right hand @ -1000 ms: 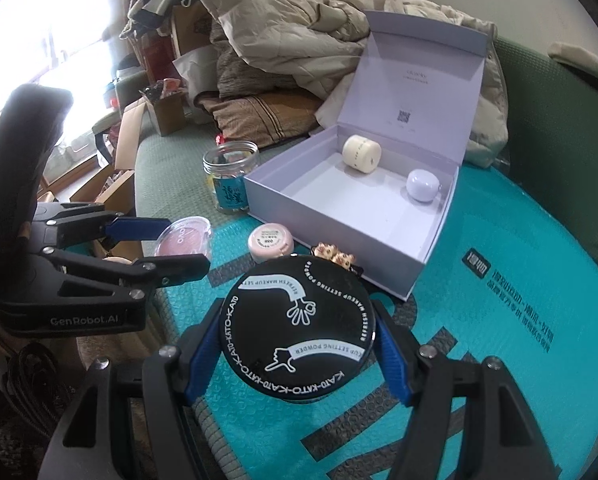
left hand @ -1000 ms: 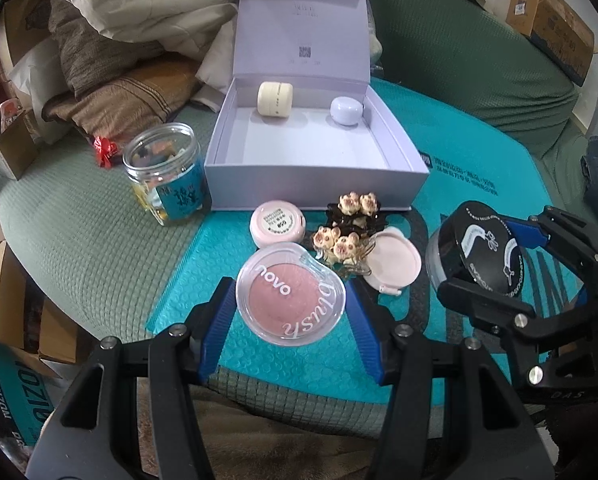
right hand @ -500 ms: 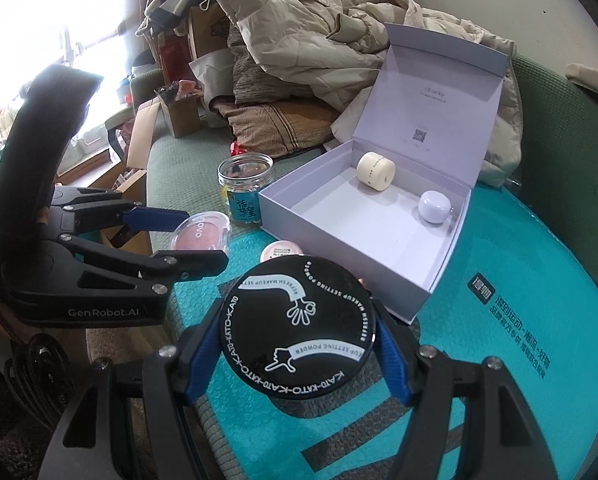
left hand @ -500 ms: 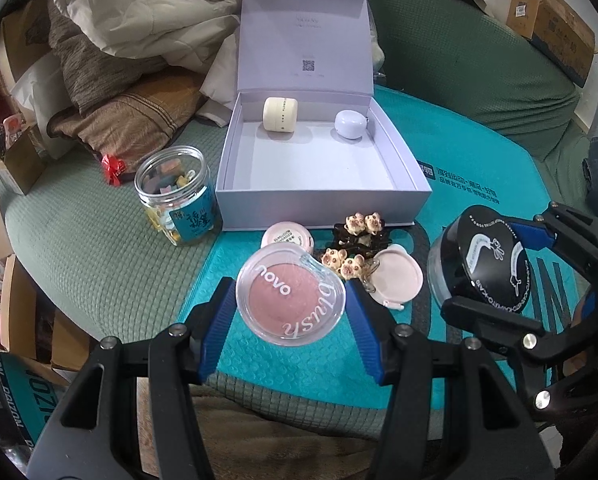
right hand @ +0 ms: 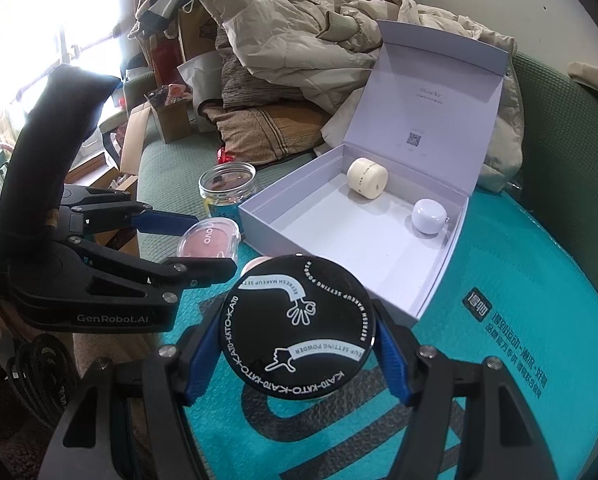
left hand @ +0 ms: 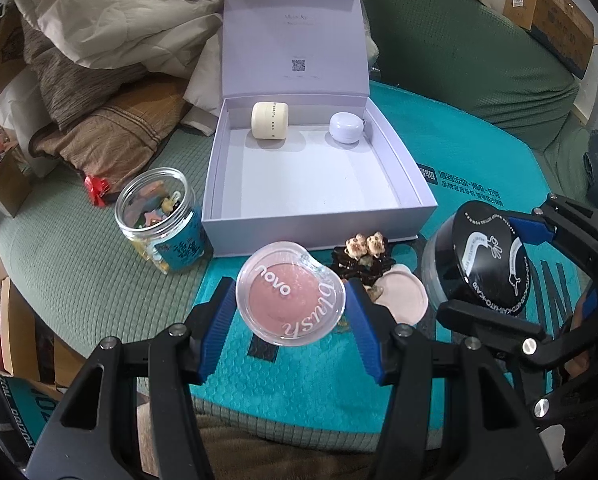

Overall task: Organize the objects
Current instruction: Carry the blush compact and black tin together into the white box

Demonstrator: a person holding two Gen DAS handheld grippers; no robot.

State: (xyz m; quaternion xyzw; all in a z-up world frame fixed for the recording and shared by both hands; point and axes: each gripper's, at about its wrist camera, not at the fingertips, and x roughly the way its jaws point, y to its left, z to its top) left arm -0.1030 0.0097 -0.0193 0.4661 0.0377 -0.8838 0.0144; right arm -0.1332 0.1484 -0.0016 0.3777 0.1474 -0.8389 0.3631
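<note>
My left gripper is shut on a round clear blush compact with pink powder, held above the teal mat. My right gripper is shut on a black-lidded setting powder jar, which also shows at the right of the left wrist view as the powder jar. Ahead stands an open lilac box with its lid up. Inside it, at the back, lie a cream cylinder jar and a small white round case. The blush compact sits in the left gripper, left of the box.
On the mat lie a dark hair clip with small bears and a pale pink round compact. A clear jar with a teal label stands left of the box. Clothes and cushions pile up behind; cardboard boxes sit far right.
Both grippers have drawn back from the box and a little up with their loads, so the box looks farther off. The small pink jar by the box front is now hidden behind the blush compact.
</note>
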